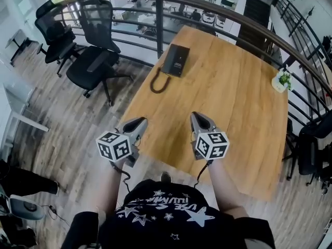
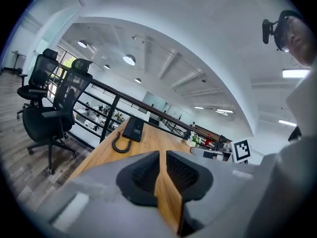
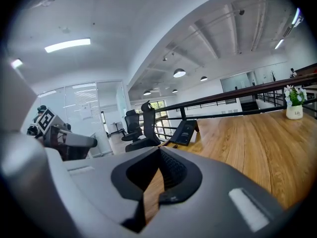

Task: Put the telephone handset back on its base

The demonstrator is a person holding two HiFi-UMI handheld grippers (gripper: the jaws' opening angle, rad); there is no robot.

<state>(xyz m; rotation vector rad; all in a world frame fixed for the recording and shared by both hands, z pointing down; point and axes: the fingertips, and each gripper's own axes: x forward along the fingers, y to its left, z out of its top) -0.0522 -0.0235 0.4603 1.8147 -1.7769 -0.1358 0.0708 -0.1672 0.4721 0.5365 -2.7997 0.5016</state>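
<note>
A black telephone (image 1: 176, 60) lies at the far left part of the wooden table (image 1: 233, 102), its coiled cord (image 1: 158, 82) looped on the wood in front of it. From here I cannot make out the handset apart from the base. The phone (image 2: 133, 129) also shows far ahead in the left gripper view, and the phone (image 3: 184, 132) in the right gripper view. My left gripper (image 1: 139, 121) hovers at the table's near left edge, its jaws a narrow slit apart with nothing between them (image 2: 163, 155). My right gripper (image 1: 196, 115) hangs beside it over the table, tips together and empty (image 3: 159, 150).
A small potted plant (image 1: 282, 81) stands at the table's right edge. Black office chairs (image 1: 96, 61) stand on the floor to the left. A curved dark railing (image 1: 155, 14) runs behind the table. Another chair (image 1: 311, 149) sits at the right.
</note>
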